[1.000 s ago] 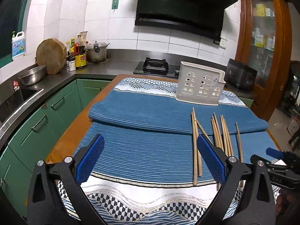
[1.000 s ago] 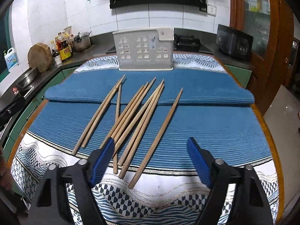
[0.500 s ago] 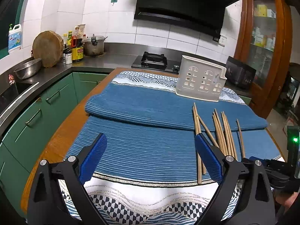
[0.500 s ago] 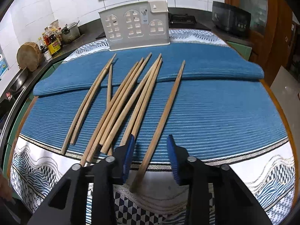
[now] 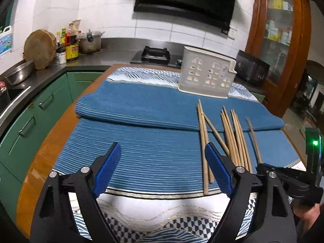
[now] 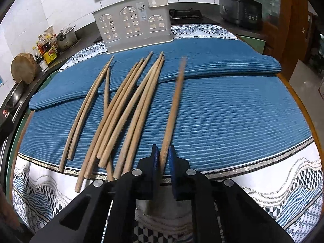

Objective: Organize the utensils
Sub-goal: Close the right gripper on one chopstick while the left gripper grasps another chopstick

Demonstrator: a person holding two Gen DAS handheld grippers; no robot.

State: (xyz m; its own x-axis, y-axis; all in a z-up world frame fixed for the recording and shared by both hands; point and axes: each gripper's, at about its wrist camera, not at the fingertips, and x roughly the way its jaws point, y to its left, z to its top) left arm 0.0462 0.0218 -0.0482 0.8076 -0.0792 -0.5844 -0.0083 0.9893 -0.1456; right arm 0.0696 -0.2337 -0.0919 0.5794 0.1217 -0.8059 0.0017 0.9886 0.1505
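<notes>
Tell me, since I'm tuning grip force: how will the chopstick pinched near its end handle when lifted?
The chopstick looks rigid wood, so it probably won't flex. The right gripper holds its thick end, so it may pivot downward. Being round, it could roll if dropped.

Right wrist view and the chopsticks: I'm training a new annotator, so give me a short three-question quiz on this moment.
1. True or false: the right gripper has its jaws closed on the single chopstick lying apart from the others.
2. Multiple choice: the left gripper is A) closed on a chopstick, B) open and holding nothing, C) inside the holder.
3. Fill in: the white utensil holder stands at the ____ end of the blue mat, beyond the chopstick tips.

Key: 1 true; 2 B; 3 far.
</notes>
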